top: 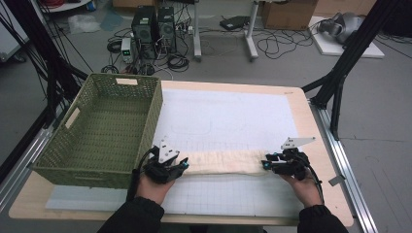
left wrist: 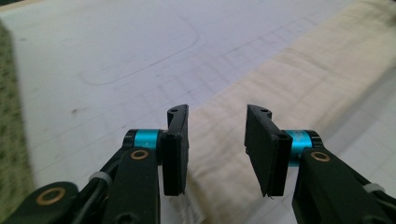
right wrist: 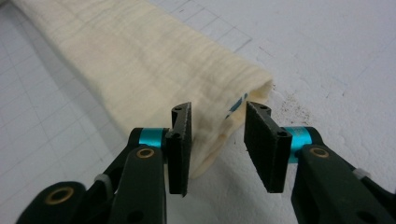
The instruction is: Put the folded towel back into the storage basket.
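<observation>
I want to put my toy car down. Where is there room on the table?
The white mat is bare between the green basket and the table's right edge. The mat's near strip is bare too. It is crowded along the folded cream cloth.

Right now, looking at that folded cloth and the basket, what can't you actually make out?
- Blue mark on the folded cloth: right gripper view, tucked inside the fold, unreadable.
- Cloth's near end: left gripper view, cut off behind the left gripper.
- Green basket: high view, its near wall hides the near strip of its floor.
- Faint drawn lines on the white mat: high view, too small.
</observation>
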`<state>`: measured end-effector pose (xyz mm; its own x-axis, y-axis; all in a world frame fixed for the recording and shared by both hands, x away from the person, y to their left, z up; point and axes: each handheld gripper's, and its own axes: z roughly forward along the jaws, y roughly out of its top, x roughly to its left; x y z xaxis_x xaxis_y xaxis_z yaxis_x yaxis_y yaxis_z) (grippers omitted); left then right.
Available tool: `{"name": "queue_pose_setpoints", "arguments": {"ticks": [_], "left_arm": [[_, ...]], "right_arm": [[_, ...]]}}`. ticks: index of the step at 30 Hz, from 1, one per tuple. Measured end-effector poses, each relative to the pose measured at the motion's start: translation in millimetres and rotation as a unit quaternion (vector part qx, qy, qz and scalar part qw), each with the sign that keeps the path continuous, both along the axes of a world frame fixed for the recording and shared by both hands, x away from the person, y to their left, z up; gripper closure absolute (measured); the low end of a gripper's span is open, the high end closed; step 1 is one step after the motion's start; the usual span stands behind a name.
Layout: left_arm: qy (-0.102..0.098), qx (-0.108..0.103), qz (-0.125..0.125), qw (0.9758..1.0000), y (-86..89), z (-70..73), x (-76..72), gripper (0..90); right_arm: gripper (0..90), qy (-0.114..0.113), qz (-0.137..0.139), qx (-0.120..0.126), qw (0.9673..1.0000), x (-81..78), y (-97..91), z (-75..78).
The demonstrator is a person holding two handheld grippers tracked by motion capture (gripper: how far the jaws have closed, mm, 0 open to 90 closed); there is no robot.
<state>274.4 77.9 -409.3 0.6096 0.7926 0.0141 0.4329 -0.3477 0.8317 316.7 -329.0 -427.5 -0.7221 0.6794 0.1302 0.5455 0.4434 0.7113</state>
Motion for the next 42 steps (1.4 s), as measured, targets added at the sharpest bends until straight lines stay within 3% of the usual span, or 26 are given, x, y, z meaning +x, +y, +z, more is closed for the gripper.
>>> {"name": "queue_pose_setpoints", "arguments": {"ticks": [2,4,6,12,14,16,19,23,26,27,30,31,34,39,42], "left_arm": [[0.008,-0.005,-0.031,0.9995,-6.8,-1.0,5.6,58.1],[0.012,0.012,-0.056,0.9983,-18.3,-2.2,11.1,56.5],[0.018,0.009,-0.077,0.9968,-25.9,-2.1,15.2,53.9],[0.016,0.011,-0.130,0.9913,-51.7,1.5,27.4,55.1],[0.013,0.015,-0.139,0.9900,-58.4,2.9,30.5,55.5],[0.021,0.006,-0.157,0.9873,-65.9,4.6,34.5,56.0],[0.024,0.011,-0.176,0.9841,-77.3,5.0,38.8,55.4],[0.028,0.018,-0.194,0.9805,-90.5,3.9,47.2,53.4],[0.045,0.041,-0.213,0.9751,-102.3,-0.1,54.7,52.3],[0.052,0.052,-0.222,0.9722,-107.2,-1.2,57.6,51.2],[0.057,0.064,-0.233,0.9686,-116.0,-2.2,63.1,47.2],[0.062,0.074,-0.242,0.9655,-120.3,-1.6,66.1,46.2],[0.064,0.089,-0.258,0.9599,-128.2,-0.6,70.8,45.3],[0.082,0.129,-0.288,0.9454,-145.5,-0.2,76.4,38.3],[0.083,0.144,-0.288,0.9431,-151.8,-3.2,79.4,35.8]], "right_arm": [[55.8,0.014,-0.004,0.001,0.9999,2.8,-1.1,-3.3],[55.5,0.023,-0.003,0.006,0.9997,3.7,-0.9,-5.5],[56.5,0.028,0.002,0.004,0.9996,5.6,0.9,-8.3],[78.0,0.041,0.032,0.009,0.9986,10.4,9.7,-13.2],[79.8,0.038,0.040,0.007,0.9984,12.4,11.6,-12.8],[80.3,0.036,0.044,0.004,0.9984,15.2,14.6,-11.7],[80.3,0.029,0.053,-0.005,0.9982,18.5,21.6,-9.5],[79.7,0.024,0.045,-0.012,0.9986,20.3,16.4,-6.5],[78.4,0.021,0.034,-0.004,0.9992,19.5,9.2,-6.4],[78.1,0.024,0.032,-0.005,0.9992,18.9,9.1,-6.5],[77.1,0.022,0.034,-0.012,0.9991,19.8,10.6,-8.0],[76.6,0.023,0.033,-0.012,0.9991,19.7,11.0,-8.2],[75.2,0.025,0.032,-0.011,0.9991,20.5,9.9,-8.7],[74.7,0.024,0.033,-0.010,0.9991,21.0,9.2,-9.3],[73.9,0.025,0.032,-0.010,0.9991,20.7,9.1,-9.3]]}}
